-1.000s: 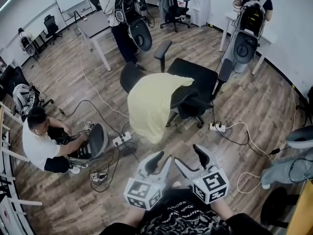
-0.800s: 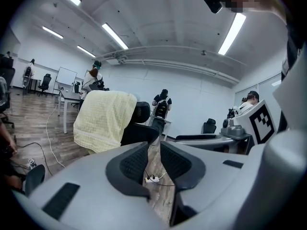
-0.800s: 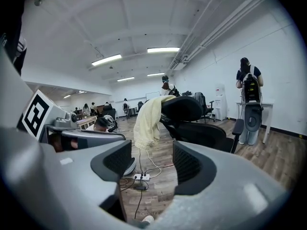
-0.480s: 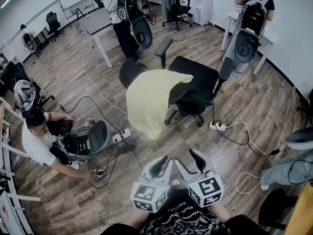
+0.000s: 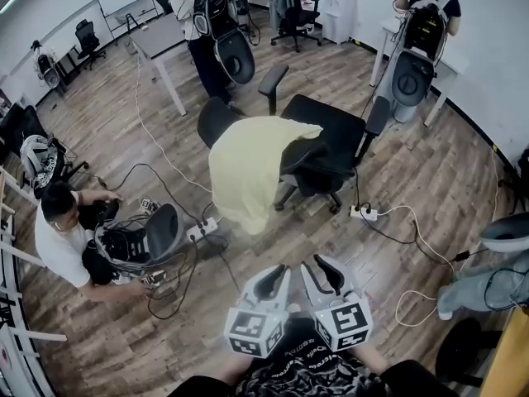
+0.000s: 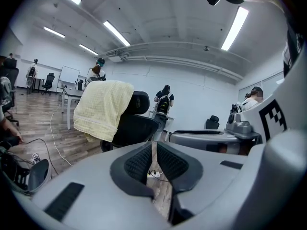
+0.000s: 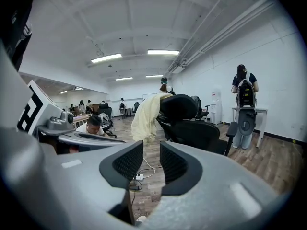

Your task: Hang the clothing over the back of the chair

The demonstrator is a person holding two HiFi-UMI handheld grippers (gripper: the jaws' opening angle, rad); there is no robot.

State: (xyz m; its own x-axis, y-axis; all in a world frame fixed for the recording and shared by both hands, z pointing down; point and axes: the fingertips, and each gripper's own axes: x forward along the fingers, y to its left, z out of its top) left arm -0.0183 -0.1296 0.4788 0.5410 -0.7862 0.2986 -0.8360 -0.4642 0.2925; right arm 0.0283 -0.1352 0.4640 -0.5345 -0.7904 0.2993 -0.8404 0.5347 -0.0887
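Yellow garment (image 5: pixel 246 172) is draping over the chair (image 5: pixel 331 135) back.
Both empty claws are hovering, having just been closing: left claw (image 5: pixel 275 275) pressed almost together, right claw (image 5: pixel 321 268) narrowly spread.

Head view is looking steeply down from above onto the chair (image 5: pixel 326 131) and floor (image 5: pixel 430 180). Both gripper views are looking low, roughly level, sharing that chair from well back.
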